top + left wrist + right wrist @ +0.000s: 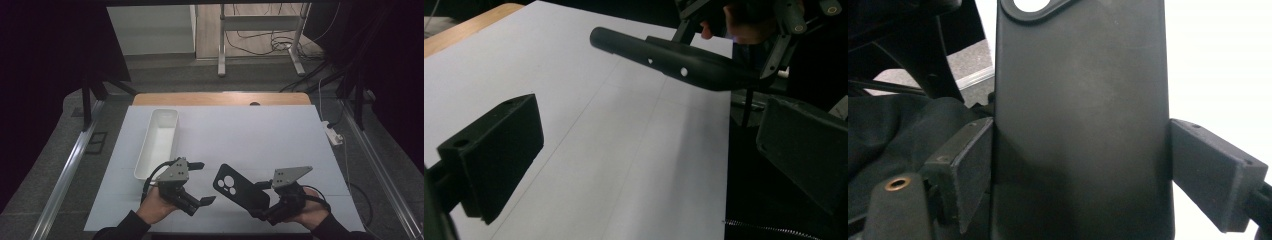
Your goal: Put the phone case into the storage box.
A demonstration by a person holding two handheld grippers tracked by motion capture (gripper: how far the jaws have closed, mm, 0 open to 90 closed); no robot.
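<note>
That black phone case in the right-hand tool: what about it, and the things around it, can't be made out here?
- phone case: its lower end is cut off by the right gripper view's bottom edge.
- Its inner side faces away in all three views.
- white tray: near end hidden behind the left gripper in the high view.
- right gripper: its fingertips are lost against the dark case there.

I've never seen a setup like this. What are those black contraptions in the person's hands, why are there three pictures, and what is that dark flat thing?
No robot here: a person holds a hand-operated clamp in each hand, the left gripper and the right gripper. One picture looks down from above the table; the other two come from small cameras riding on each gripper, looking along its two black jaws. On the white surface lies a long white tray, beside the left gripper. The dark flat thing is a black phone case, with camera cut-outs at one end. The right gripper's jaws press on its two long edges, holding it above the table. The left gripper's jaws stand open with nothing between them.
</note>
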